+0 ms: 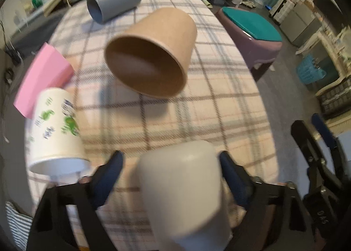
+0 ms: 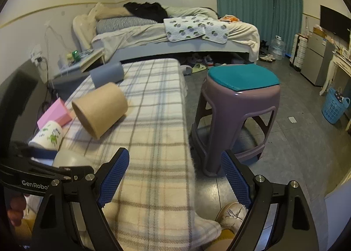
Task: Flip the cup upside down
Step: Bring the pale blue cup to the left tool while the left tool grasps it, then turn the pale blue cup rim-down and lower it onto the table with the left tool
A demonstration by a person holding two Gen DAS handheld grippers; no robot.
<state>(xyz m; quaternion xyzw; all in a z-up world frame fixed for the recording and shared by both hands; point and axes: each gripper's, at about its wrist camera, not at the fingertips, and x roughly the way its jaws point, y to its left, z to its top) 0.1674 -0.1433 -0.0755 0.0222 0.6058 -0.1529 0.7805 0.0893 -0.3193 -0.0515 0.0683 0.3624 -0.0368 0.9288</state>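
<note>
Left tongs (image 1: 170,164) spread, white cup (image 1: 182,187) between fingers at lower centre, contact unclear; right tongs (image 2: 174,168) spread, empty.

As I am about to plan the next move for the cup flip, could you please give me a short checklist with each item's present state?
1. Plain off-white cup between the left gripper fingers: ok.
2. Firm grip on it: not ok, cloth shows beside one pad.
3. Cup resting on the plaid cloth: cannot tell.
4. Right gripper open and empty: ok.
5. Brown paper cup, lying on its side, apart from it: ok.
6. Sharp left wrist view: not ok, blurred.
</note>
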